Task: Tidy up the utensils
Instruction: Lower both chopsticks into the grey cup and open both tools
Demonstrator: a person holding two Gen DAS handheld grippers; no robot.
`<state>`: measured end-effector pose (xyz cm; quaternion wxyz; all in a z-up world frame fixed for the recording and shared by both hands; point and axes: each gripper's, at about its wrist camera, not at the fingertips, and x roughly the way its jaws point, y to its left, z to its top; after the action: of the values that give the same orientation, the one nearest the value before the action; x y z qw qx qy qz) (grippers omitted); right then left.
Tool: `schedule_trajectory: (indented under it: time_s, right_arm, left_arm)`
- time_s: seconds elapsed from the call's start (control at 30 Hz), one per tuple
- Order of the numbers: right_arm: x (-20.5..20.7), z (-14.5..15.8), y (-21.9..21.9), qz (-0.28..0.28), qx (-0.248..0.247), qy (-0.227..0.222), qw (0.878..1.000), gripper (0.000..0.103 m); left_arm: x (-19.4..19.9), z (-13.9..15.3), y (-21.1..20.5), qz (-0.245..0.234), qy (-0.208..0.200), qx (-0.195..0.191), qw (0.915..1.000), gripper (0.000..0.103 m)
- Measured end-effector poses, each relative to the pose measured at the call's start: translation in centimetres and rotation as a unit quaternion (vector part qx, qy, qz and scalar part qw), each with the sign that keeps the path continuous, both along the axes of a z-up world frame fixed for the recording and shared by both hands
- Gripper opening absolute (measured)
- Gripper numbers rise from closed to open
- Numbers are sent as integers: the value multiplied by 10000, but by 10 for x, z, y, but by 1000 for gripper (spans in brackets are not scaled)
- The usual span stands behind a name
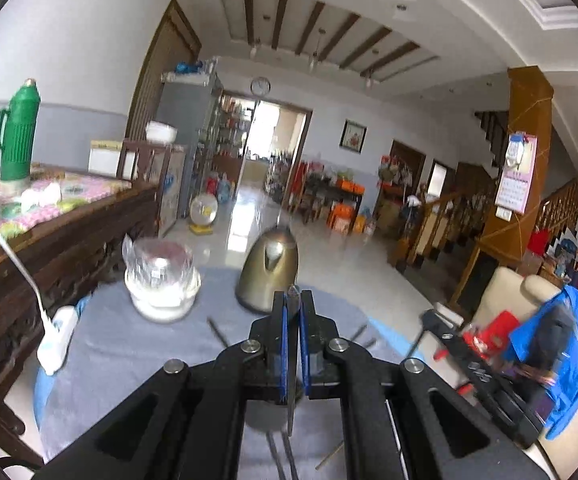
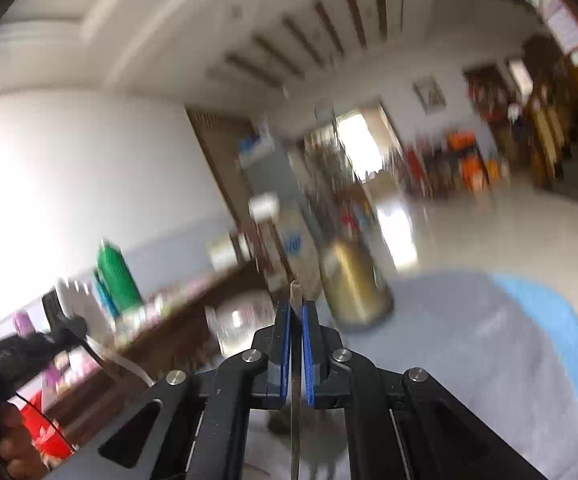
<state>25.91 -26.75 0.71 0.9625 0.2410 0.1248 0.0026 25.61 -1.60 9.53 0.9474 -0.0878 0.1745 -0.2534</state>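
My left gripper is shut on a thin metal utensil that stands upright between the blue pads, its tip poking just above them. My right gripper is shut on a slim metal stick, also upright; this view is blurred by motion. Both grippers hang above a round table with a grey-blue cloth. Loose dark chopsticks lie on the cloth ahead of the left gripper. The person's blue sleeve shows at the right of the left wrist view.
A gold kettle stands on the table straight ahead. A glass jar on a white bowl sits to its left. A white power strip lies at the table's left edge, beside a wooden sideboard with a green thermos.
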Motion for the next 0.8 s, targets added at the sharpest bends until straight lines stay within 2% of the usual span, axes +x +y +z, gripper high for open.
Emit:
schedule_trajectory:
  time_s: [0.13, 0.3, 0.47, 0.53, 0.67, 0.8]
  right_arm:
    - [-11, 32, 21, -550, -358, -924, 9936, 6]
    - [9, 45, 59, -932, -902, -1442, 9810, 6]
    - [51, 25, 91, -996, -1347, -1313, 9771, 6]
    - [64, 14, 98, -959, -1338, -1124, 9799, 6]
    - [80, -11, 101, -842, -1356, -701, 9847, 6]
    - [74, -21, 90, -672, -1246, -456, 9889, 7]
  left_arm:
    - [5, 13, -11, 167, -431, -106, 9989, 5]
    - [27, 12, -32, 360, -575, -5, 9977, 5]
    - [59, -7, -44, 636, -334, 54, 9974, 5]
    - [74, -17, -44, 713, -106, 10, 9974, 5]
    - [92, -33, -42, 889, 106, 89, 9959, 5]
    - [101, -47, -43, 779, 397, 280, 9958, 5]
